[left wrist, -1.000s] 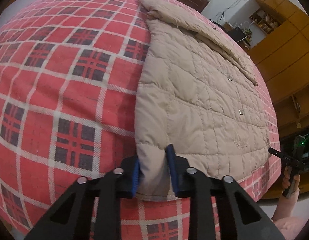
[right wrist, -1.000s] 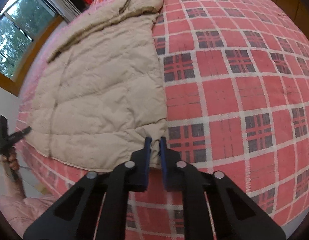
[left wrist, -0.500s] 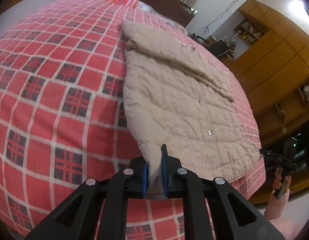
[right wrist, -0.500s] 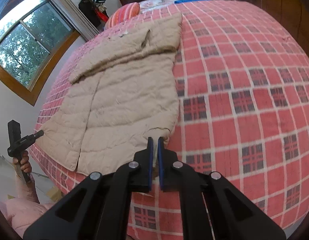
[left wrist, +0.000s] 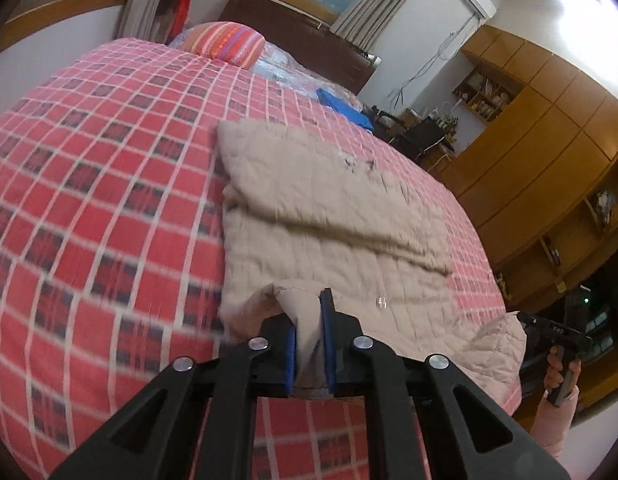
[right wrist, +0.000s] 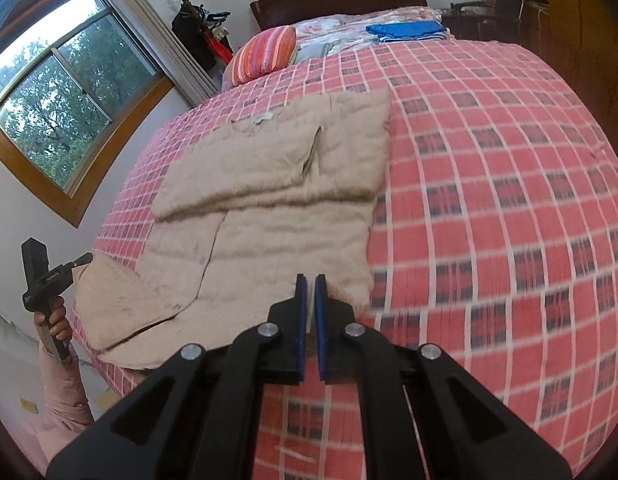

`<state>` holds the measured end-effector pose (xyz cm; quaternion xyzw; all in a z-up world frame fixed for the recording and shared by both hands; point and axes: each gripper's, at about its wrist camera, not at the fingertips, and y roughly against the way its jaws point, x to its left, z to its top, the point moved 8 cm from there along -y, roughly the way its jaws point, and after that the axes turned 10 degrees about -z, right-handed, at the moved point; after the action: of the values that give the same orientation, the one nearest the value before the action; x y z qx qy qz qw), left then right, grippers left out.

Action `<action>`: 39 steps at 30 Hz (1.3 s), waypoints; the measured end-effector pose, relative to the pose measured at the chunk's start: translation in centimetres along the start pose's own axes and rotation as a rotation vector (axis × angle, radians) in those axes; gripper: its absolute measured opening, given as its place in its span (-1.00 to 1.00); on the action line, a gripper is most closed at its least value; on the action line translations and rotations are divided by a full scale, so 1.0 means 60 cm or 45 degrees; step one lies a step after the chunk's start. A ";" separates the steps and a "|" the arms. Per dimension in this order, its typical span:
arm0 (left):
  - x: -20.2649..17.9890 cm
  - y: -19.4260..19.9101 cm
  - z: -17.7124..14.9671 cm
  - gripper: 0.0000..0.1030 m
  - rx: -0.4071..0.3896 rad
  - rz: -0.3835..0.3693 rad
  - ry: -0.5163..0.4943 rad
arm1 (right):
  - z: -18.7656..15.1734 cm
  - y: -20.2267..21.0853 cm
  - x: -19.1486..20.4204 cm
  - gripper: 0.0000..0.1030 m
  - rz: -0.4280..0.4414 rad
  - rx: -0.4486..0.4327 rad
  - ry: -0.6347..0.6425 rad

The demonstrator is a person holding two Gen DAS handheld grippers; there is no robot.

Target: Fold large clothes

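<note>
1. Slip risk: my left gripper (left wrist: 310,336) pinches only a thin corner of the coat (left wrist: 333,216); the quilted shell looks slick, so a fast lift could pull it free.
2. My right gripper (right wrist: 310,320) is pressed nearly together on the other hem corner; uneven lift would skew the fold.
3. Coat lies flat on the bed (left wrist: 89,184), sleeve folded across, collar end toward the pillow (left wrist: 225,42).
4. Pose: both grippers low at the hem, pointing toward the pillow, near corners raised off the bed.

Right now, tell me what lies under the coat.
The coat lies on the red checked bedspread. Both grippers lift its near corners. Anything under its middle is covered.
</note>
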<state>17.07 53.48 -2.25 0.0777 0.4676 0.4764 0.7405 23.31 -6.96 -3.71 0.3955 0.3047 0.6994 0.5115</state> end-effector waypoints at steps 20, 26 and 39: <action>0.124 -0.195 0.167 -0.80 0.044 0.157 0.141 | 0.218 -0.205 -0.060 -0.94 0.026 0.167 -0.199; 0.151 -0.230 0.174 -0.80 0.071 0.169 0.197 | 0.234 -0.255 -0.073 -0.93 0.033 0.218 -0.249; 0.141 -0.152 0.196 0.41 -0.070 0.125 0.167 | 0.237 -0.207 -0.086 0.25 0.029 0.103 -0.231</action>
<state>32.78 59.08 -6.12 0.0489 0.4973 0.5290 0.6859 42.32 -8.00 -8.14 0.4810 0.2804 0.6536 0.5127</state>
